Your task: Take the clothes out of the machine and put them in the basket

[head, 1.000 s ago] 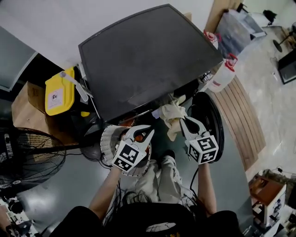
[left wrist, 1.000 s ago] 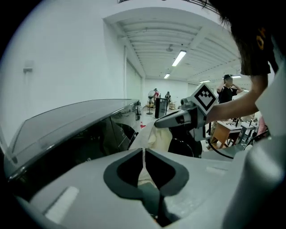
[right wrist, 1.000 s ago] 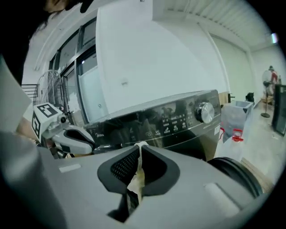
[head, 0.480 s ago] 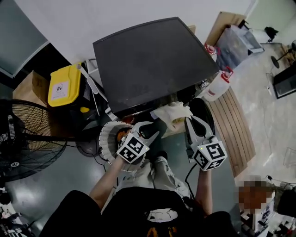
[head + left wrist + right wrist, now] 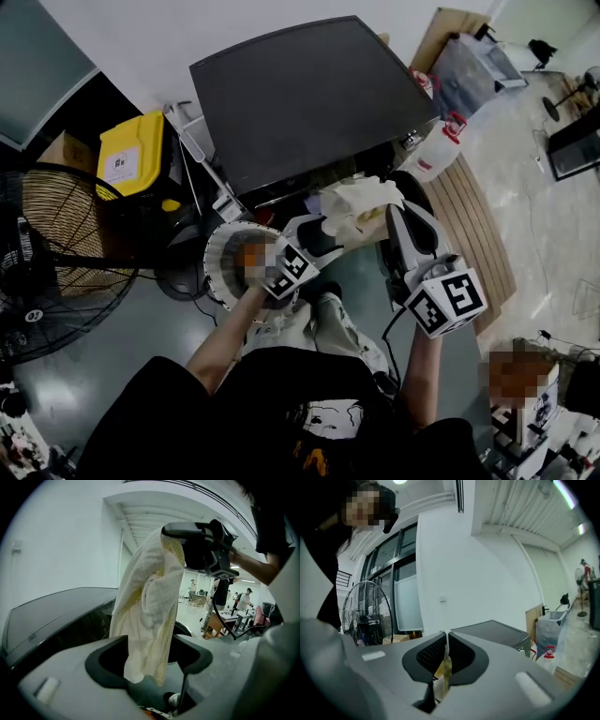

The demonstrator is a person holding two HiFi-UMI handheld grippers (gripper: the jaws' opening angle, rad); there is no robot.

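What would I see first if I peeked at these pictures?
A pale yellow cloth hangs in mid-air, pinched at its top by the right gripper, whose jaws are shut on it. Its lower end dangles between the open jaws of the left gripper. Behind stands the big dark washing machine, with a white basket on the floor near its front.

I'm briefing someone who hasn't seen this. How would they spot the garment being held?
Find the big dark machine. Just before its front edge, the cloth hangs from the shut right claw. Unlike the hard white jug and basket nearby, it's cream, crumpled fabric.
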